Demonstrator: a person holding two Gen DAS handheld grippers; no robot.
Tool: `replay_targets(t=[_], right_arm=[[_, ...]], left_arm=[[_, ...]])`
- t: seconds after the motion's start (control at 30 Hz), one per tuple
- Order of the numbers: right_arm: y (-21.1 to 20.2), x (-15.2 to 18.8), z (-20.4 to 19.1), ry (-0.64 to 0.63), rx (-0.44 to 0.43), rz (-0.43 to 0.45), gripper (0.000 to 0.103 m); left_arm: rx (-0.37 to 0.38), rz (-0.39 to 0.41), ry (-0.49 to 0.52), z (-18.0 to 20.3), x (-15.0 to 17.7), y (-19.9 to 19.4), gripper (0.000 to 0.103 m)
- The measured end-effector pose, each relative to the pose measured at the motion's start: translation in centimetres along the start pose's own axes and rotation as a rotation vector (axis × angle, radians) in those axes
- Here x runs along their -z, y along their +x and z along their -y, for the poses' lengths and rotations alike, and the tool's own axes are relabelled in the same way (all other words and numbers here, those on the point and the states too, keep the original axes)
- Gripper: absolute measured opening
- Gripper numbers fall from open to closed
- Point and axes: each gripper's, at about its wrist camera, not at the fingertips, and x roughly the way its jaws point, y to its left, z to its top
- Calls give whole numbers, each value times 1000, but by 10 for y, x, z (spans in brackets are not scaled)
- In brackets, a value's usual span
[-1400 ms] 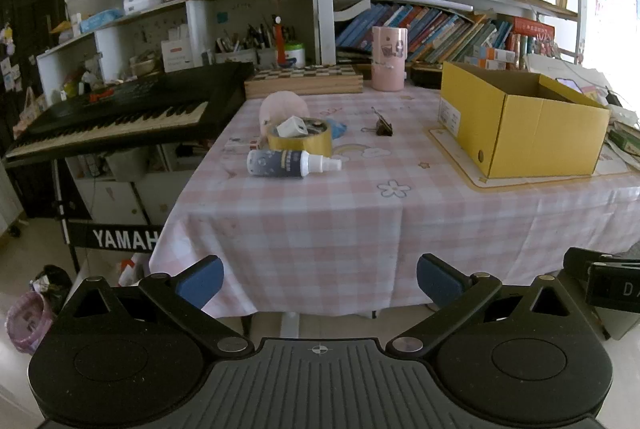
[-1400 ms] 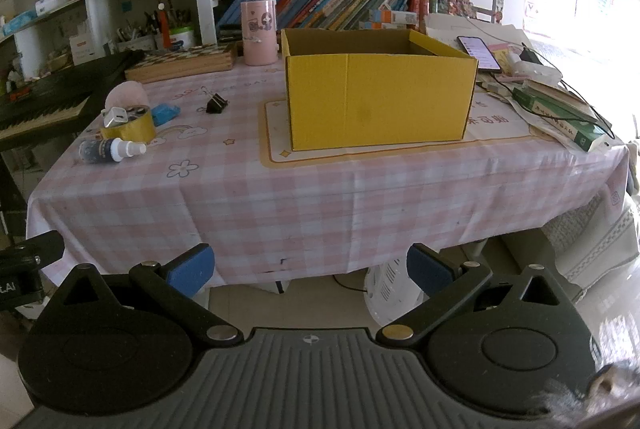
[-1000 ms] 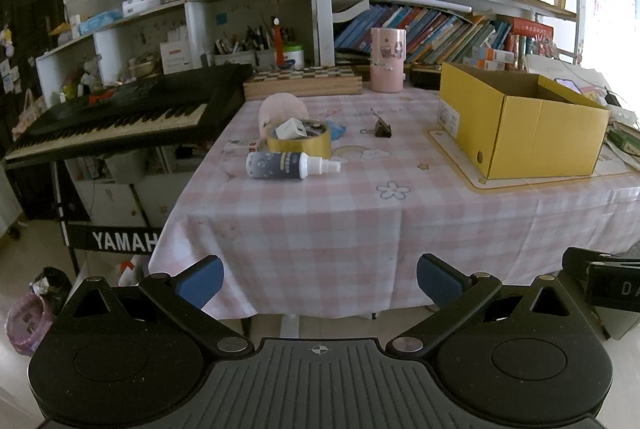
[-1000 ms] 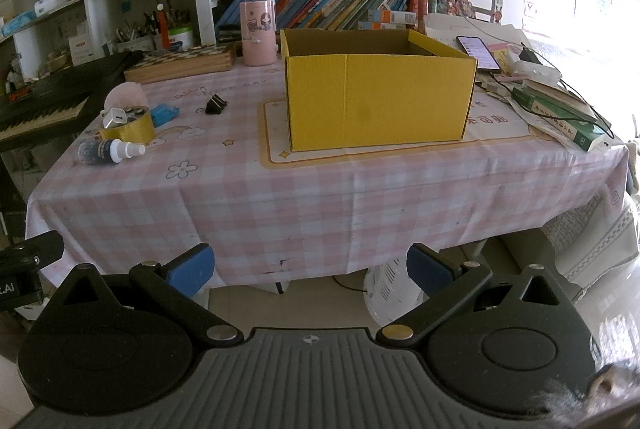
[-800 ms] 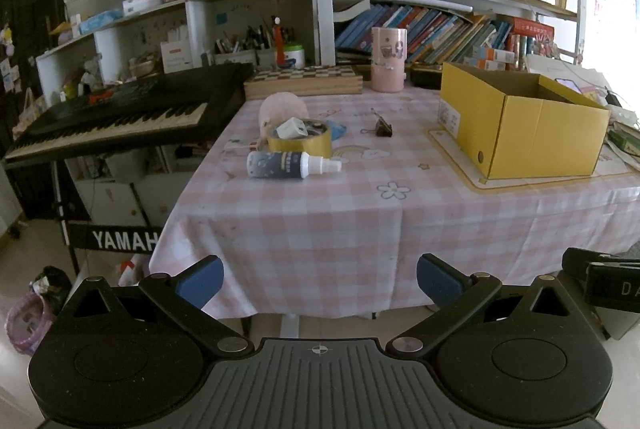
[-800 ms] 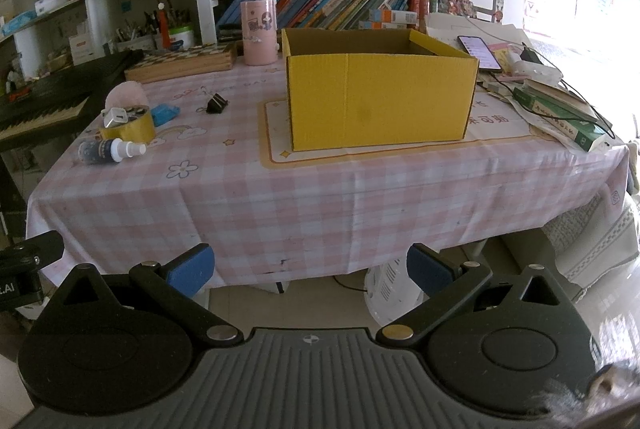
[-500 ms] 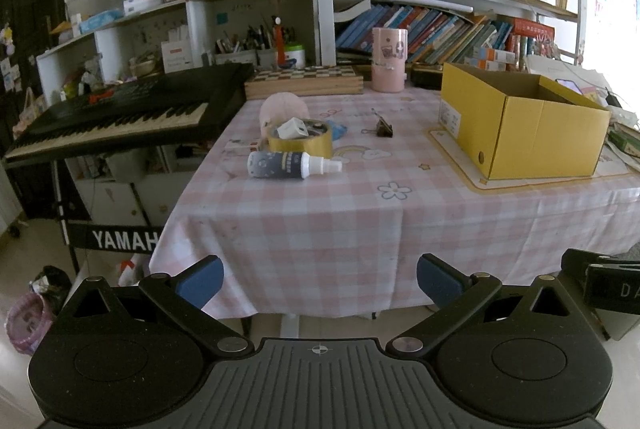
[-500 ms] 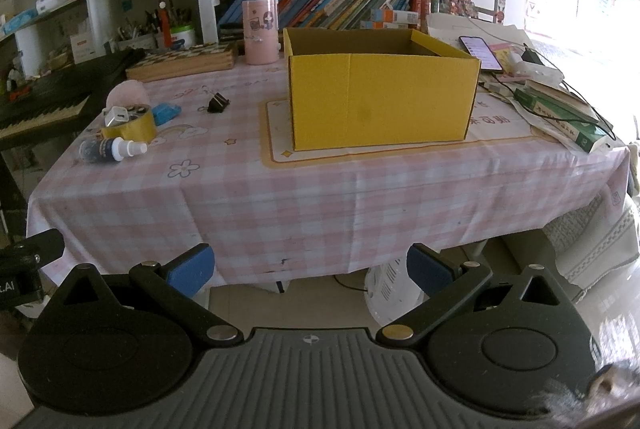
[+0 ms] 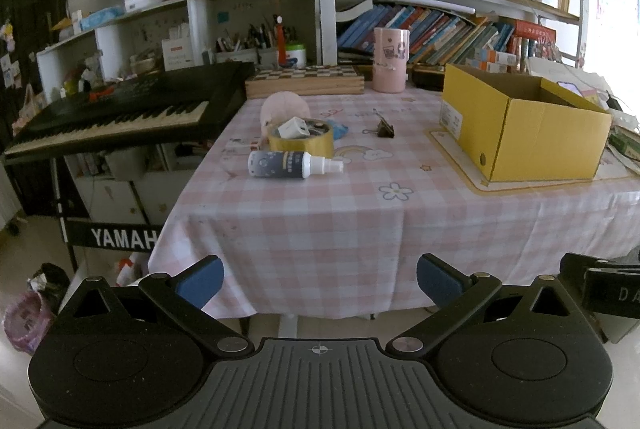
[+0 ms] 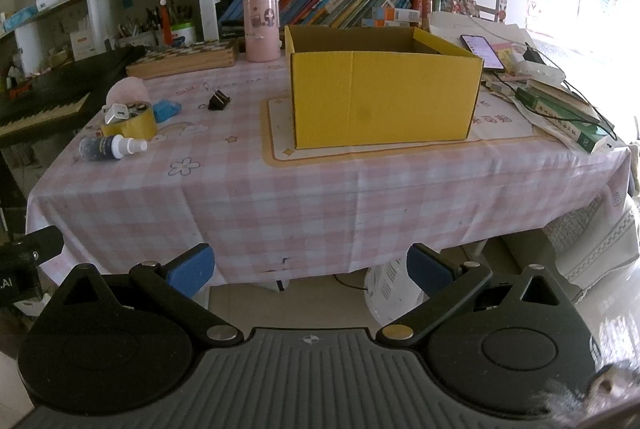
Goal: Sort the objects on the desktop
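**Both grippers waited short of the table, nothing yet picked up**

The left gripper point(image 9: 318, 279) and the right gripper point(image 10: 308, 267) hung below and in front of the near edge of the table point(image 10: 320, 189), each with its blue-padded fingers spread wide and nothing between them. Judging by that, the sort was at its opening step.

The loose items lay clustered at the left of the pink-checked cloth: a spray bottle point(image 9: 294, 165) on its side nearest the edge, just behind it a yellow tape roll point(image 9: 301, 139) with a small white charger point(image 9: 294, 128) resting on top, a blue object point(image 10: 166, 110) beside the roll, and a black binder clip point(image 9: 384, 128) farther right. The open yellow box point(image 10: 384, 95) stood on a mat at the right, well apart from them, and looked the likely destination.

The next move probably called for the left gripper to rise over the table edge and straddle the bottle across its body.
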Motion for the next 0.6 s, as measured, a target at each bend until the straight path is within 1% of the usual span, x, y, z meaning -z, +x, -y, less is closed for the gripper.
replay_targets(t=[0.3,0.6], right_arm=[[1,-2,2,-2,0,0,103],[9,3,-13,-23,-13,7,103]], left_arm=[[0,-1,-4,-2,0,2,103],[-8,0,-6,-6,-2,6,103]])
